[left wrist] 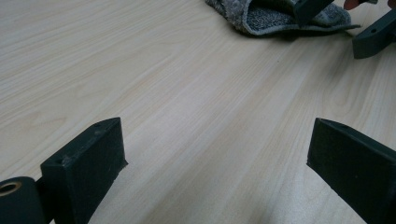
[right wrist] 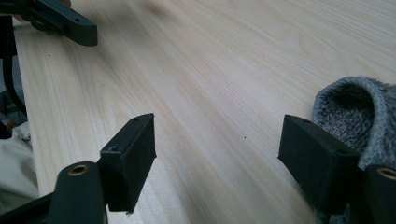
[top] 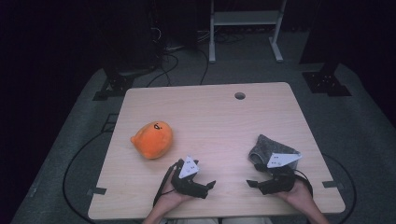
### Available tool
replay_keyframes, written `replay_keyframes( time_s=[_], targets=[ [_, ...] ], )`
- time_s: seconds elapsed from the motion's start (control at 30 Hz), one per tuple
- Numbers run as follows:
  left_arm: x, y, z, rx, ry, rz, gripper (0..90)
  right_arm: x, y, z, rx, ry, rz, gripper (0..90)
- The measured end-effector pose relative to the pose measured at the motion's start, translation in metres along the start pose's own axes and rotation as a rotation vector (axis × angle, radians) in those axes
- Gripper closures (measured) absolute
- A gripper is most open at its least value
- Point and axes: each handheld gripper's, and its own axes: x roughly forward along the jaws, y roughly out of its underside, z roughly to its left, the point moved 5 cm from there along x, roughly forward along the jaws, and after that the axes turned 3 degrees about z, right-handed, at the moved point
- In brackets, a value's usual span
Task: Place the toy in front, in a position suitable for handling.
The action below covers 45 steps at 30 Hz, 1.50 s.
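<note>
Both tongs gape wide, empty: right tongs [top: 254, 183] just beside the sock [top: 266, 148], left tongs [top: 210, 185] well apart from it

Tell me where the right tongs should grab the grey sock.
Probably the open cuff of the grey sock: it gapes toward the right tongs, beside one jaw. Slide that jaw in from the near side and pinch the raised upper lip; the jaws stand open, empty.

Wide-apart hand-held gripper [right wrist: 217, 158] jaws over table [right wrist: 224, 70], grey sock [right wrist: 355, 107] beside.
</note>
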Motion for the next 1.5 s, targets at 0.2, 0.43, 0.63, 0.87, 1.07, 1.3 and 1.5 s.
replay_keyframes(
  time_s=[0.2, 0.43, 0.63, 0.87, 1.07, 1.3, 1.5],
  targets=[
    [-0.003, -0.005, 0.002, -0.039, 0.003, -0.015, 3.8, 0.002, 0.0, 0.001, 0.004, -0.006, 0.008, 25.9],
    [-0.013, -0.014, 0.006, -0.043, -0.027, -0.053, 2.1, 0.005, 0.0, 0.003, -0.003, -0.005, 0.016, 26.2],
    [-0.021, -0.02, 0.013, -0.044, -0.053, -0.082, 1.8, 0.005, -0.001, 0.005, -0.006, -0.005, 0.019, 26.4],
    [-0.034, -0.027, 0.024, -0.051, -0.081, -0.115, 1.4, 0.006, -0.001, 0.005, -0.009, -0.009, 0.025, 26.7],
    [-0.048, -0.031, 0.036, -0.065, -0.111, -0.145, 1.5, 0.006, -0.001, 0.005, -0.007, -0.009, 0.024, 27.0],
    [-0.063, -0.033, 0.053, -0.081, -0.158, -0.174, 1.4, 0.007, -0.001, 0.006, -0.006, -0.01, 0.029, 27.1],
    [-0.076, -0.036, 0.066, -0.088, -0.193, -0.195, 1.4, 0.008, -0.001, 0.005, -0.002, -0.01, 0.031, 27.4]
  ],
)
